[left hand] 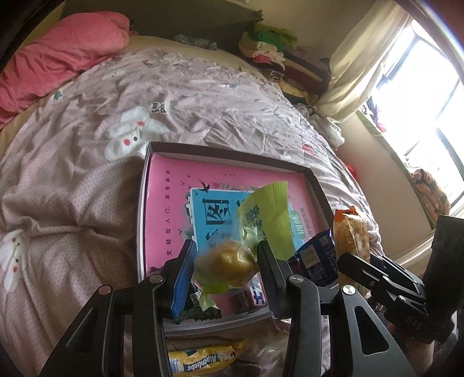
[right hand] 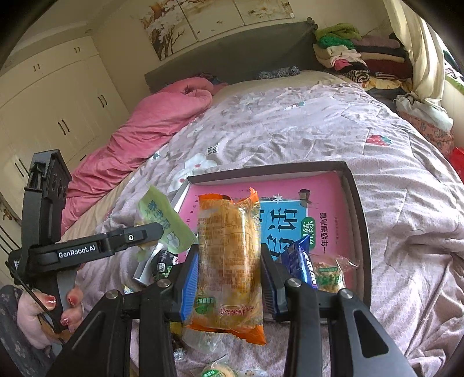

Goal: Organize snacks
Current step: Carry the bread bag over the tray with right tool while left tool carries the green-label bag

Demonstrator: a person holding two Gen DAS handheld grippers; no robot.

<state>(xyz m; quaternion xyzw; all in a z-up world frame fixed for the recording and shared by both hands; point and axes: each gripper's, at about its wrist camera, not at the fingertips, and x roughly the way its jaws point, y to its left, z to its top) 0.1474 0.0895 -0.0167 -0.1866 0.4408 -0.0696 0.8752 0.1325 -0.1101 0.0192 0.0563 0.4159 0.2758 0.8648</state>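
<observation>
From the left wrist camera, a bed is filling the scene, covered by a mauve quilt printed with white rabbits. A pink duvet is lying bunched at the far left corner, folded clothes are piled against the dark headboard, and a curtained window is glaring on the right. A shallow dark-rimmed box is sitting on the quilt with a pink book lying flat inside it. The left gripper is hanging over the near end of the box, its jaws pressing in on a green-wrapped pastry whose wrapper tail is sticking up. A blue cookie packet is lying at the box's near right corner, and a yellow candy bag is lying on the quilt below the gripper.

From the right wrist camera, cream wardrobes are lining the left wall and a painted panel is hanging above the headboard. The right gripper is hovering above the box's near edge, jaws clamping an orange snack packet that is standing upright between them. The left gripper is reaching in from the left, gripped by a hand with red-painted nails. A small green-labelled snack bag is resting in the box beside the blue packet.
</observation>
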